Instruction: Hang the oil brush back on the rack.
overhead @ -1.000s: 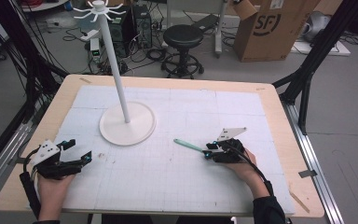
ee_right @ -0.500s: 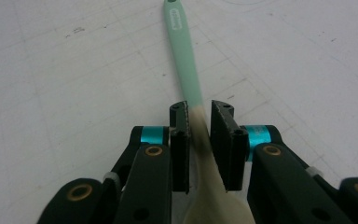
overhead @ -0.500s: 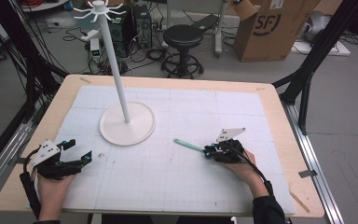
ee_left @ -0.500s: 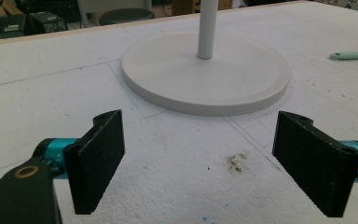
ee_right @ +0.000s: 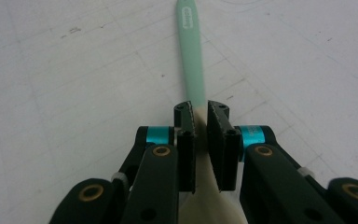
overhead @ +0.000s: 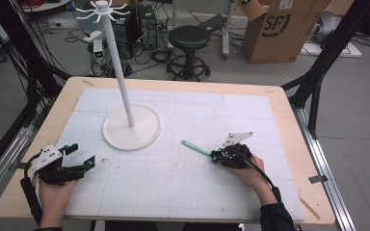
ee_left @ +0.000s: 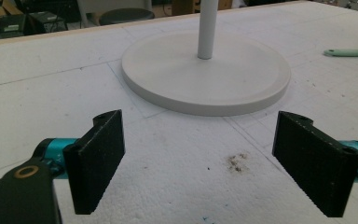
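The right gripper (overhead: pixel 217 156) is clamping a green-handled spoon (ee_right: pixel 190 51), jaws nearly closed on the neck where the green handle meets the cream bowl end. The handle is pointing away from the hand, up-left across the worktop (overhead: pixel 183 192), and appears to be lying low on the white foam mat (overhead: pixel 173 178), to the right of the stand.

The left gripper (overhead: pixel 79 161) is sitting at the near left corner, jaws wide apart and holding nothing, aimed at the stand base (ee_left: pixel 205 74).

Risks, as a judgement:
- The grip is narrow and sits on a thin tapering part, so the spoon could be pivoting or sliding in the jaws on any lift or swing; the long handle is adding leverage.
- The bowl end is hidden under the gripper body in the right gripper view, so can't tell how much of it is supported.
- A low sweep could be dragging the handle tip into the soft foam and twisting the spoon out.

Around: the white stand, with a round base and tall pole (overhead: pixel 120 72) topped by hook arms (overhead: pixel 101 8), is standing left of centre; the pole would be blocking any straight sweep across toward the left. A dark crumb smudge (ee_left: pixel 235 161) is lying on the mat between the left jaws and the base. A stool (overhead: pixel 189 38) and cardboard box (overhead: pixel 282 29) are standing on the floor beyond, well apart from the worktop.
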`<act>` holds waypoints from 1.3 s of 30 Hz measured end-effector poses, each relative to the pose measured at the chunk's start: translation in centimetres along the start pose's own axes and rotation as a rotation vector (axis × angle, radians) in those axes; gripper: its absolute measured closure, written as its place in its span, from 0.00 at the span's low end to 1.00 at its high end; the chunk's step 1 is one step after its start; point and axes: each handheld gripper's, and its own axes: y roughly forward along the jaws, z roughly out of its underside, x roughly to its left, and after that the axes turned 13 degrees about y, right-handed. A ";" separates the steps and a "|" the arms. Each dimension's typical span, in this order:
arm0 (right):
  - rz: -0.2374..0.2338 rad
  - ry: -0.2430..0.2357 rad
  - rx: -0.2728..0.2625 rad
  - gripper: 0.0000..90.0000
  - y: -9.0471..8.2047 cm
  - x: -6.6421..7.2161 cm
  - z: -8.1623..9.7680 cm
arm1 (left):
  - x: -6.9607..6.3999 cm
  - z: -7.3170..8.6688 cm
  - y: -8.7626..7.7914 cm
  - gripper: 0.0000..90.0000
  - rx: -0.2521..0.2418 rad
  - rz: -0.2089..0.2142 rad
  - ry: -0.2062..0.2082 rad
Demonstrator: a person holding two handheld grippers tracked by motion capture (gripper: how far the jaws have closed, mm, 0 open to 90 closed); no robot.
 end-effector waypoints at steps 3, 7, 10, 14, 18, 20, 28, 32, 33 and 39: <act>0.003 0.007 -0.006 0.92 0.0 0.0 0.1 | 0.0 0.0 0.0 0.19 0.000 0.000 0.000; 0.014 0.016 -0.028 0.92 -0.1 0.2 0.0 | 0.0 0.0 0.0 0.19 0.000 0.000 0.000; 0.011 0.031 -0.066 0.92 -0.5 0.2 -0.1 | 0.0 0.0 0.0 0.19 0.000 0.000 0.000; -0.003 0.044 -0.128 0.92 -1.4 0.3 -0.6 | 0.0 0.0 0.0 0.19 0.000 0.001 0.001; -0.029 0.063 -0.178 0.92 -2.2 0.5 -1.2 | 0.0 0.0 0.0 0.19 0.000 0.000 0.001; -0.039 0.065 -0.200 0.92 -2.5 0.7 -1.5 | 0.0 0.0 0.0 0.19 0.000 0.000 0.001; -0.075 0.076 -0.268 0.92 -3.5 1.4 -2.9 | 0.0 0.0 0.0 0.19 0.000 0.001 0.000; -0.093 0.073 -0.298 0.92 -4.1 1.9 -3.9 | 0.0 0.0 0.0 0.19 0.000 0.001 0.000; -0.101 0.071 -0.307 0.92 -4.2 2.1 -4.2 | 0.0 0.0 0.0 0.19 0.000 0.001 0.000; -0.142 0.070 -0.358 0.92 -5.2 3.0 -6.1 | 0.0 0.0 0.0 0.19 -0.001 0.001 -0.001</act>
